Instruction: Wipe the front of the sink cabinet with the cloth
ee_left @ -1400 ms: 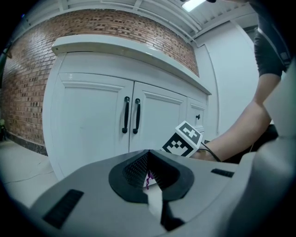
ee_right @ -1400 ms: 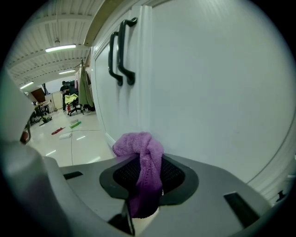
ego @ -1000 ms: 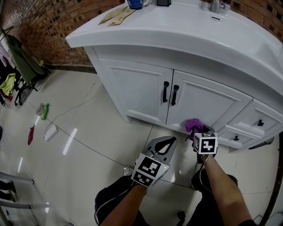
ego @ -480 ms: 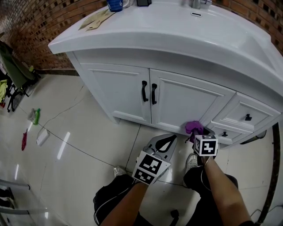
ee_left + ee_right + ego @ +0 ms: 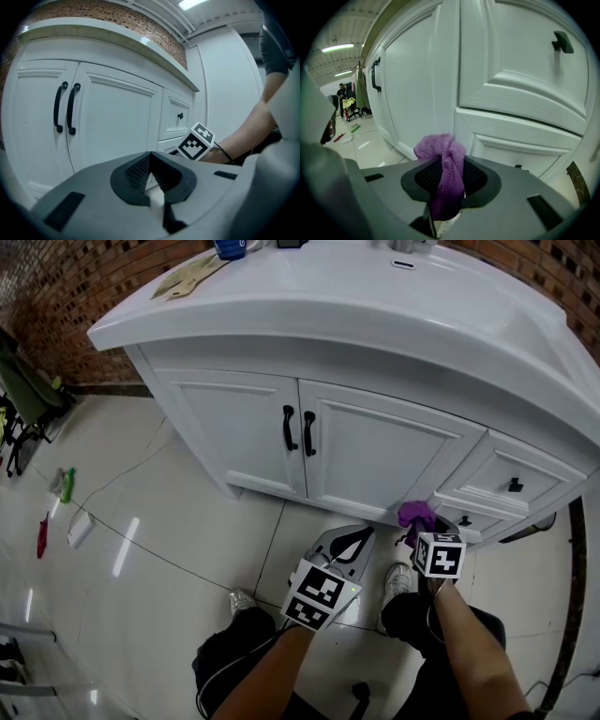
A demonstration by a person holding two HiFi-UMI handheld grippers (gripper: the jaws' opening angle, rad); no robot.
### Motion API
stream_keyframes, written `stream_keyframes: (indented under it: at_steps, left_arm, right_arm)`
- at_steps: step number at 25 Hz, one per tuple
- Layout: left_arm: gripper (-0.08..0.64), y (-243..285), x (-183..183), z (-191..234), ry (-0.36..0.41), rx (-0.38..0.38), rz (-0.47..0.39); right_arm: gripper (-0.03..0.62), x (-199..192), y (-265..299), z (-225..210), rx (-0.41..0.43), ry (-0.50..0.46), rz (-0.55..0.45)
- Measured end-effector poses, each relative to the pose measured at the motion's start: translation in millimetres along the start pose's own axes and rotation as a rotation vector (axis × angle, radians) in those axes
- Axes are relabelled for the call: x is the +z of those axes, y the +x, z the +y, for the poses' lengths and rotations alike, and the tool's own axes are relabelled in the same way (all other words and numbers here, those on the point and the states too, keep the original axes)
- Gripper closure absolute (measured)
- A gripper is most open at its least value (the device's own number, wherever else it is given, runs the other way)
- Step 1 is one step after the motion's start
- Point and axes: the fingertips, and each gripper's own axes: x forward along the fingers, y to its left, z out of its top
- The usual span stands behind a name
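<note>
Clamped in right gripper (image 5: pixel 440 186) by bunched middle: purple cloth (image 5: pixel 439 149), judged soft, light, limp, hold sound; 5 o'clock in head view, close to sink cabinet (image 5: pixel 375 451) base; left gripper (image 5: pixel 151 177) closed, empty.

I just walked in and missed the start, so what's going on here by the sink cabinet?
A person holds a gripper in each hand before the white sink cabinet. The right gripper is shut on a purple cloth, low at the cabinet front near the bottom drawer; contact isn't clear. The left gripper is shut and empty, held over the floor.
</note>
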Motion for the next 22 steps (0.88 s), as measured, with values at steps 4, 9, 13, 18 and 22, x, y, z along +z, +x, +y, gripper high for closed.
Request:
stream_keyframes:
  at_steps: [4,9,13,18,22]
  left_arm:
    - [0.555,-1,-8,-3,0.004,-0.01,0.014]
    - [0.555,-1,-19,-2,0.006,-0.021,0.029]
    - [0.555,-3,-30,4,-0.008,-0.018,0.042]
    - [0.555,-11,-29,19,-0.016,0.003,0.029]
    - [0.555,-17,-29,28,-0.026,0.014,0.021]
  right_arm:
    - [0.482,-15,7,-9,-0.022,0.018,0.045]
    - [0.482,-20,20,-2,-0.018,0.007,0.07]
    - [0.482,-24,27,11,-0.001,0.011,0.076]
    - [0.482,-22,37,32,0.021,0.008,0.08]
    - [0.482,-21,43,44,0.031,0.012,0.084]
